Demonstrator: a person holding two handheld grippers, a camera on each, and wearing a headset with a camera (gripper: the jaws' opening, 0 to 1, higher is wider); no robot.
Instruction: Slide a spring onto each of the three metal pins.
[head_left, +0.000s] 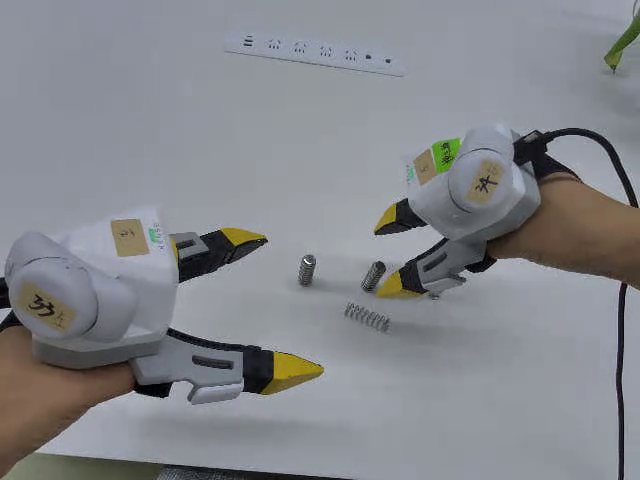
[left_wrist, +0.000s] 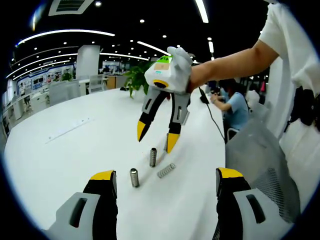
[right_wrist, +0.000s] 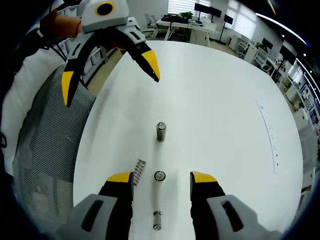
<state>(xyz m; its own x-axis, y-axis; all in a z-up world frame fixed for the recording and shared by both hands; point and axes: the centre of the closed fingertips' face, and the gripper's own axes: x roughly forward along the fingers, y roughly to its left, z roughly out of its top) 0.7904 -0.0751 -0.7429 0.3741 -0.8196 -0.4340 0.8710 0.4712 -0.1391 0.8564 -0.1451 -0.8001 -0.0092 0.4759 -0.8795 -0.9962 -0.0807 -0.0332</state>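
Counter (head_left: 150, 150) — white, carrying every item listed.
Left gripper (head_left: 270, 303): jaws spread wide, nothing between them.
Right gripper (head_left: 388, 254): jaws spread, nothing pinched; I see its lower tip just beside Pin two.
Pin one (head_left: 307, 269): upright, spring coiled round it, standing between the two grippers.
Pin two (head_left: 373, 276): upright, likewise coiled.
Pin three (right_wrist: 157, 220): low between the right gripper's jaws — spring on it or not, I cannot tell.
Loose spring (head_left: 367, 317): lying flat near Pin two.
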